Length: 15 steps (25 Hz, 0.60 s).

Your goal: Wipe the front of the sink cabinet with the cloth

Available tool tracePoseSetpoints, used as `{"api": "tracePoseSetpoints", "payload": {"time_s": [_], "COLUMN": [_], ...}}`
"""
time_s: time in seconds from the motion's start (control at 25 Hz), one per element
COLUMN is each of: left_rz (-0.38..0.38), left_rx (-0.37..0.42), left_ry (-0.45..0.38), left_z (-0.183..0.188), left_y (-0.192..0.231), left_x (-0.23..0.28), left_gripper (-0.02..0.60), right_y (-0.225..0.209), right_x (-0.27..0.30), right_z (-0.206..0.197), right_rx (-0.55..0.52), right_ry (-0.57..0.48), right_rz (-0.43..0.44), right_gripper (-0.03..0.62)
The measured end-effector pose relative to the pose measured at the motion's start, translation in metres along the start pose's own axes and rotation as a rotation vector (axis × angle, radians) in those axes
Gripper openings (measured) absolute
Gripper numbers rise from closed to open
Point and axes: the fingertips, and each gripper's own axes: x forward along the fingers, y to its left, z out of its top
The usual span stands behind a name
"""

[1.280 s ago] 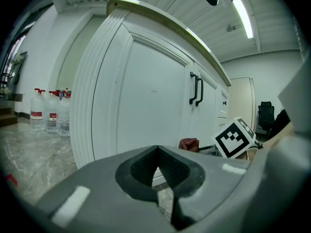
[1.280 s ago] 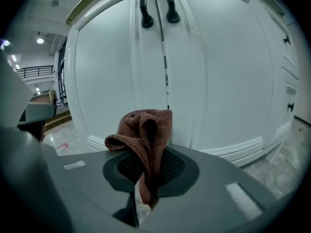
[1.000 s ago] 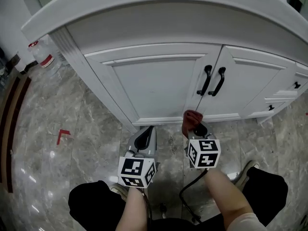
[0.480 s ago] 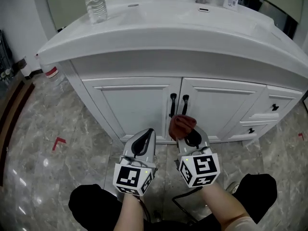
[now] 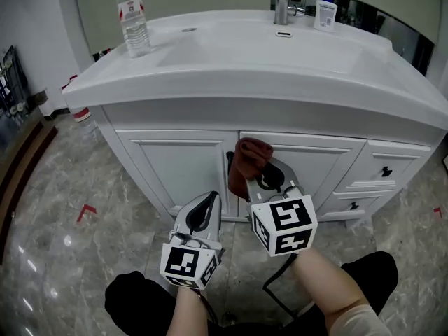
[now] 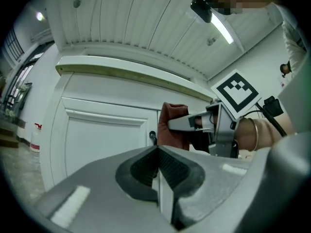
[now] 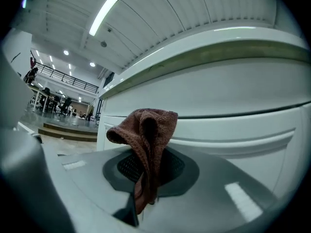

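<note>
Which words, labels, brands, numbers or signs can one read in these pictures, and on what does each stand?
Nothing can be read as text.
Water bottle: red and white label, print too small.
White bottle beside the faucet: label too blurred.
Marker cubes: black and white squares, no letters.
Red corner mark on the floor: no letters.

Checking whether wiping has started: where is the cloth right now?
In the head view, the cloth is at centre frame, pinched in the right gripper. It is held up in front of the cabinet doors, just under the countertop.
</note>
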Motion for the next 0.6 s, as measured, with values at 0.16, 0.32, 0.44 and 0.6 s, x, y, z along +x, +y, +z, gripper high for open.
{"api": "tracePoseSetpoints", "payload": {"time_s": [0.16, 0.32, 0.44, 0.6], "left_rz": [0.014, -0.004, -0.020, -0.045], "left_rx": [-0.028, -0.031, -0.022, -0.022], "left_ry": [-0.026, -0.017, 0.001, 0.021], "left_z": [0.004, -0.004, -0.011, -0.022], "left_y": [-0.014, -0.036, -0.053, -0.077], "left_x": [0.008, 0.018, 0.025, 0.035], "left_gripper": [0.001, 0.001, 0.001, 0.001], "right_y": [-0.016, -0.038, -0.061, -0.092], "right_x": [0.000, -0.011, -0.025, -0.049], "right_z": [0.002, 0.002, 0.002, -0.001], "right_rx": [0.037, 0.021, 0.009, 0.007], "right_ry": [0.004, 0.004, 0.008, 0.014], "right_rz": [-0.003, -0.021, -0.036, -0.074], "right_gripper": [0.080, 0.080, 0.080, 0.080]}}
